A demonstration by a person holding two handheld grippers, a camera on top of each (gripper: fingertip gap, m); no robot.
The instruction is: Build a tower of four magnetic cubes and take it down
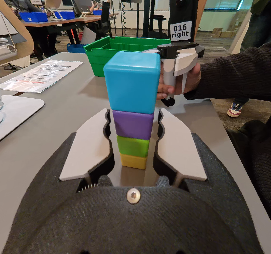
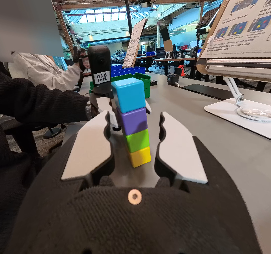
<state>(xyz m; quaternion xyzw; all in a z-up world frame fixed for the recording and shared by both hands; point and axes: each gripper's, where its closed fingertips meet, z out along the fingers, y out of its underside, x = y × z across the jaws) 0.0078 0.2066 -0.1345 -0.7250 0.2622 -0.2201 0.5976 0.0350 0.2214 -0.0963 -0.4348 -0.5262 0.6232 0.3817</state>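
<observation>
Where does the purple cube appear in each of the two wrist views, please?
Left wrist view: purple cube at centre, second from the top of the stack, between the open tongs.
Right wrist view: purple cube at centre, again second from the top.
Shared landmark: the green bin behind the stack.

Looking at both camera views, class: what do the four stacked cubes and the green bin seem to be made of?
The blue cube, purple cube, green cube and yellow cube look like smooth moulded plastic: rounded edges, even colour, soft sheen. Whether hollow or solid cannot be told. The green bin appears to be glossier rigid plastic, with moulded ribs and a stepped rim.
</observation>
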